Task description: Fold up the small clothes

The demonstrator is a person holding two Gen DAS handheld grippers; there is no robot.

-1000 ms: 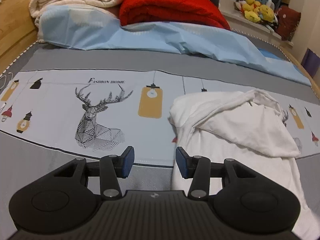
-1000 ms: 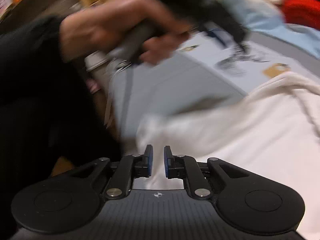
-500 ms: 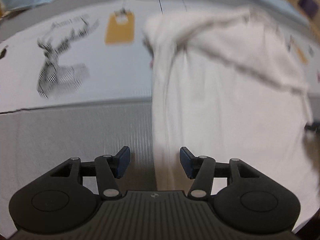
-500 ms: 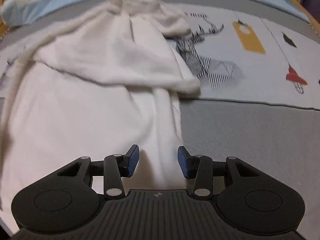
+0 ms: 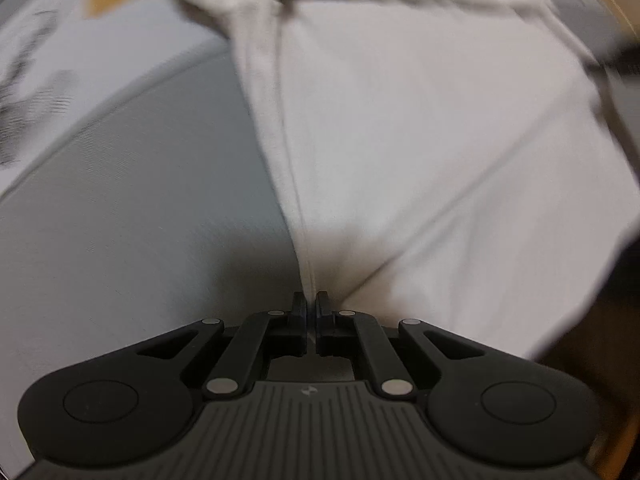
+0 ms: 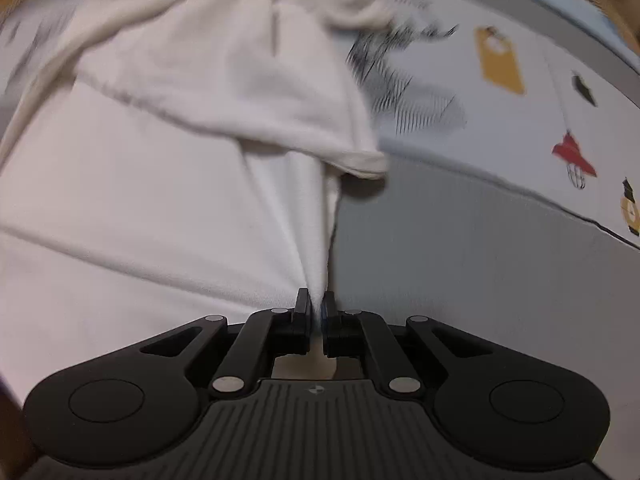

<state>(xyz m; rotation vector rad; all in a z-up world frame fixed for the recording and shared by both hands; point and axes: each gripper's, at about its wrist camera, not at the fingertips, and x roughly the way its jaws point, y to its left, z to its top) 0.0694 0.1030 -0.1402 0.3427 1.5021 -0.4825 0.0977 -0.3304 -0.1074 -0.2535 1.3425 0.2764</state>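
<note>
A white garment (image 5: 420,128) lies spread on the bed, its far part bunched and folded over itself (image 6: 240,80). My left gripper (image 5: 311,306) is shut on the garment's near left edge, and the cloth rises into a ridge from the jaws. My right gripper (image 6: 316,304) is shut on the garment's near right edge, with pleats of cloth running up from the jaws. Both views are blurred by motion.
The bed cover (image 6: 460,248) is grey with a pale printed band showing a deer head (image 6: 404,80), yellow tags (image 6: 500,60) and lamp figures. Grey cover (image 5: 140,220) lies left of the garment. A dark shape (image 5: 620,300) is at the right edge of the left wrist view.
Both grippers were open above the garment's near edge half a second ago. Now both have come down and shut on the cloth, one at each near corner.
</note>
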